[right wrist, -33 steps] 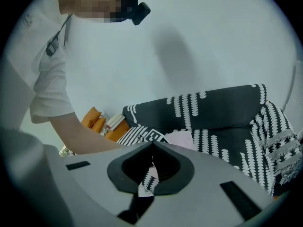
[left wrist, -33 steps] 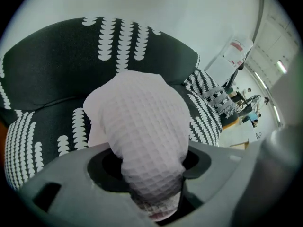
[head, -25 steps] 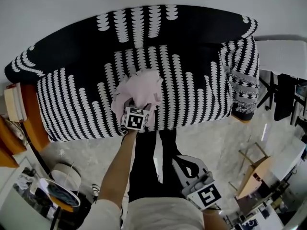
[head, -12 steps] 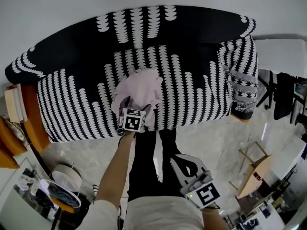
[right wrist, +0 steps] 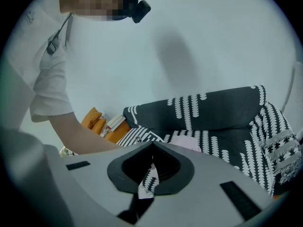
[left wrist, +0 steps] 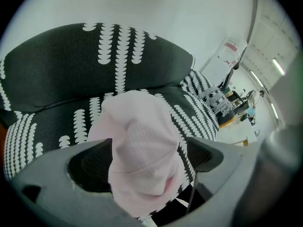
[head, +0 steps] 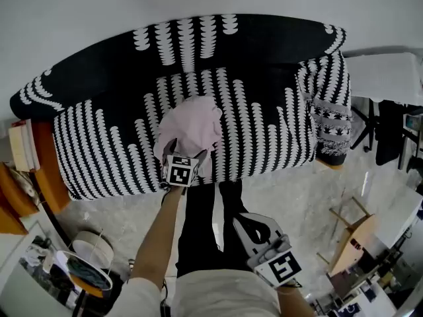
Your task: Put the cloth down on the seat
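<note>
A pale pink cloth (head: 192,127) lies bunched on the seat of the black sofa with white patterning (head: 264,137), near its front edge. My left gripper (head: 186,152) points down at the cloth's near end. In the left gripper view the cloth (left wrist: 139,145) sits between the fingers (left wrist: 90,160), which have just been opening; the pads stand apart from it and the gripper is open. My right gripper (head: 239,222) hangs low over the floor in front of the sofa. Its jaws meet at the tips (right wrist: 151,145), shut on nothing. The right gripper view shows the cloth (right wrist: 187,142) beyond them.
An orange side table with stacked books (head: 23,144) stands at the sofa's left end. A round stool (head: 82,269) is on the marble floor at lower left, a wooden chair (head: 353,236) at lower right. My dark-trousered legs (head: 201,223) stand against the sofa front.
The left gripper's jaws have spread wider around the cloth, which stays lying on the seat. Both hands have kept their places.
</note>
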The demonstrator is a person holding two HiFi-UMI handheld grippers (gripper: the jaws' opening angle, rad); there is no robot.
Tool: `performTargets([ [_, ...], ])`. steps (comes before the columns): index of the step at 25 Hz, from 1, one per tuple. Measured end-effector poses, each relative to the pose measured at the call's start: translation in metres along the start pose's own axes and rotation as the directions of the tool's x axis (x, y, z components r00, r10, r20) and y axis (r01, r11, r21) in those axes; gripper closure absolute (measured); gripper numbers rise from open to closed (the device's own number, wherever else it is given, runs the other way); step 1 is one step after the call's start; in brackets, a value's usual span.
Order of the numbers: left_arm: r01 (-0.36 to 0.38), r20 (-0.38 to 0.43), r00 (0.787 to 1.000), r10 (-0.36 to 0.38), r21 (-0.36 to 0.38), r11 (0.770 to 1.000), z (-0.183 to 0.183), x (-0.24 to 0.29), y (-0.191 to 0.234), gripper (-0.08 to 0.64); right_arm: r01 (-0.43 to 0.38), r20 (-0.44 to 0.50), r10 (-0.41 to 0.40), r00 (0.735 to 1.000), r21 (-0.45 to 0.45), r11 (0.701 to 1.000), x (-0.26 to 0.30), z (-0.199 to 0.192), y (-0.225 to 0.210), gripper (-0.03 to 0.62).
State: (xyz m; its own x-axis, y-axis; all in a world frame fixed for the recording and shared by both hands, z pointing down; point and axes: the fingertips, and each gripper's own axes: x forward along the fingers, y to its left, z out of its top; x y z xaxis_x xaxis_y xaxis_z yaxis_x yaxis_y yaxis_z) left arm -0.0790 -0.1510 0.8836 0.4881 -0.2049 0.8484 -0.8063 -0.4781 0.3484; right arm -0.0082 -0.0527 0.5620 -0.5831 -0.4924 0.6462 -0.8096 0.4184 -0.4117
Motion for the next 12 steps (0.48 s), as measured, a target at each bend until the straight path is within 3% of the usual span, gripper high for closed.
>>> performTargets([
  [12, -0.014, 0.047, 0.999, 0.014, 0.0, 1.0, 0.022, -0.033, -0.008, 0.078, 0.012, 0.066, -0.01, 0.998, -0.026, 1.0, -0.018, 0.021, 0.001, 0.584],
])
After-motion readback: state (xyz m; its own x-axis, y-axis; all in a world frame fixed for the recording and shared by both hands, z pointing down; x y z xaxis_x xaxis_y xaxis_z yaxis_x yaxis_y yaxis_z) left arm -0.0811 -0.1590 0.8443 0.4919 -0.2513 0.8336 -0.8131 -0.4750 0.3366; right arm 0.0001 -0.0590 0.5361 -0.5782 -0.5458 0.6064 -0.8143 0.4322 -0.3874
